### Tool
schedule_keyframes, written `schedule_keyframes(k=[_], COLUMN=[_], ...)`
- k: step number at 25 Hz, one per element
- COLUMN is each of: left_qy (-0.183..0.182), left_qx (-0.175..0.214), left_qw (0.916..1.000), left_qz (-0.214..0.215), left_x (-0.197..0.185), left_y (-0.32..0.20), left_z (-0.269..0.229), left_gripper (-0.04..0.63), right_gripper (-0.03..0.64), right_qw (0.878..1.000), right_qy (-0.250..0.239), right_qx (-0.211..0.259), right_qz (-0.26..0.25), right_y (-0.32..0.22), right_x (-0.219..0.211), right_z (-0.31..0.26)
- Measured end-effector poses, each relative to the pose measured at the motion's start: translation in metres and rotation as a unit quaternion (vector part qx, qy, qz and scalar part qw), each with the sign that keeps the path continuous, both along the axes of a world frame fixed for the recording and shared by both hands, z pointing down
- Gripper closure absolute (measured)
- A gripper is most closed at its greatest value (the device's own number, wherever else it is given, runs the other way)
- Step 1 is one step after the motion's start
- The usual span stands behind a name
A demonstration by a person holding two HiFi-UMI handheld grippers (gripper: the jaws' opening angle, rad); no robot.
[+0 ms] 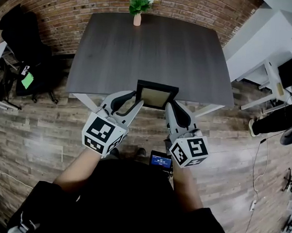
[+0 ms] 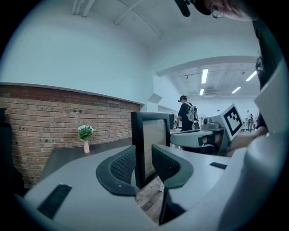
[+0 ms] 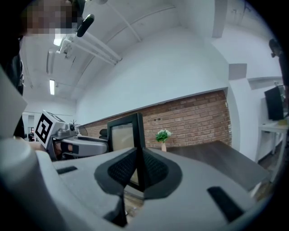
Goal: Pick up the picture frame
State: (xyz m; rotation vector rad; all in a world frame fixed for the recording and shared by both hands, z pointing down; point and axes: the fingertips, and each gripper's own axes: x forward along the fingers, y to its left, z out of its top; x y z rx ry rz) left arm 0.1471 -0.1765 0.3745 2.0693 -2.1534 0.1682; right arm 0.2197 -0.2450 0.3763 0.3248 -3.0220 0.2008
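Upright, picture frame [image 1: 156, 95] between both jaws.

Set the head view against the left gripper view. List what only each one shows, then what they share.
Only the head view shows the wearer's forearms, a small lit screen at the waist, and the left gripper's marker cube.

Only the left gripper view shows another person standing in the background and the ceiling lights.

Both show the picture frame, gripped on its left side by the left gripper and on its right by the right gripper. Both also show the dark table, the vase of flowers and the brick wall.
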Motion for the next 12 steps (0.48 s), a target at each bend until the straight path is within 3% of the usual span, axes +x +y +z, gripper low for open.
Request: schedule_keyframes(k=[12], left_qy=[0.005], left_qx=[-0.005], left_qw=[1.0], left_qz=[0.001], left_x=[0.028], left_y=[-0.034], left_z=[0.003], left_gripper=[0.489], right_gripper=[0.575], right_qw=[1.0], right_qy=[-0.003], right_qx=[-0.014], right_qz=[-0.004], right_y=[-0.033], right_x=[0.03], right_z=[0.008])
